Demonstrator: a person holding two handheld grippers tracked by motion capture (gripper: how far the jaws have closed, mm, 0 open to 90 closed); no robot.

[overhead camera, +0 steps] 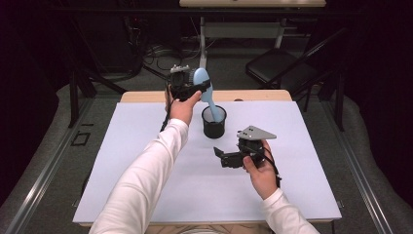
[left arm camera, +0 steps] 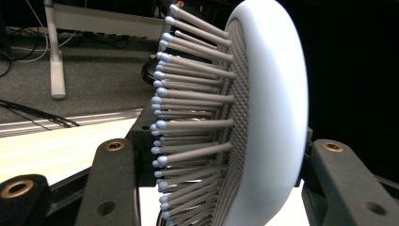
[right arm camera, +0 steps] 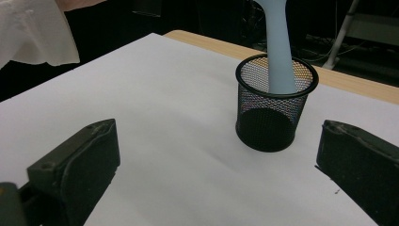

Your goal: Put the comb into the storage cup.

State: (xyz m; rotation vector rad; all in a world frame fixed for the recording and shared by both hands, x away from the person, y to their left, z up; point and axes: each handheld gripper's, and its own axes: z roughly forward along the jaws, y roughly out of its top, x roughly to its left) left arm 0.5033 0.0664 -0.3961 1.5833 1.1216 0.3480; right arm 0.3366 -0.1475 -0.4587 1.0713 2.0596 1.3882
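A light blue hairbrush (overhead camera: 205,87) stands tilted with its handle (right arm camera: 280,52) down inside a black mesh cup (overhead camera: 214,121) near the table's far middle. My left gripper (overhead camera: 191,84) is shut on the brush's head above the cup; in the left gripper view the grey bristles (left arm camera: 188,117) and pale blue back (left arm camera: 275,117) sit between the jaws. My right gripper (overhead camera: 220,155) is open and low over the white sheet, in front of and right of the cup (right arm camera: 275,101), with nothing between its jaws.
A white sheet (overhead camera: 146,161) covers most of the wooden table (overhead camera: 146,96). A black folding chair (overhead camera: 282,66) and a desk leg (overhead camera: 202,44) with cables stand beyond the far edge. A white-sleeved arm (overhead camera: 146,170) crosses the left half.
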